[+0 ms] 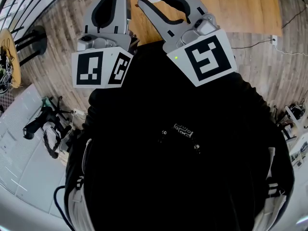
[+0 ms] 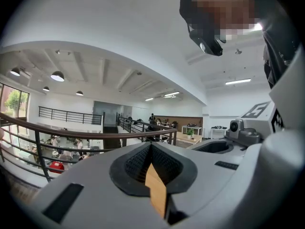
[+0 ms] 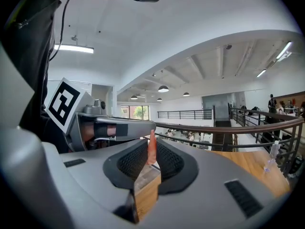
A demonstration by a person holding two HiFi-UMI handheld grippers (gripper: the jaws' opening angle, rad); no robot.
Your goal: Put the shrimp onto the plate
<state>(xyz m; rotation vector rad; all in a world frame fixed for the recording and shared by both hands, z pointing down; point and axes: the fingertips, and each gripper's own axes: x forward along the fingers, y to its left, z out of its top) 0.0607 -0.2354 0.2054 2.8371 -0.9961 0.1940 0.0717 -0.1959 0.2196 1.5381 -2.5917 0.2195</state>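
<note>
Left gripper (image 2: 151,148) and right gripper (image 3: 151,144): smooth matt grey plastic shells, pads (image 3: 172,162) black and finely ribbed, rubbery-looking; marker cube (image 1: 209,57) has flat matt black-and-white print. Shrimp (image 3: 151,154) between the right jaws: smooth, faintly glossy, orange-pink. Table (image 1: 240,8) is pale smooth wood with a low sheen, floor (image 1: 57,13) coarser-grained grey-brown planks, handrail (image 3: 228,125) dark polished wood over thin dark metal bars, the person's top (image 1: 183,177) plain matt black cloth.
</note>
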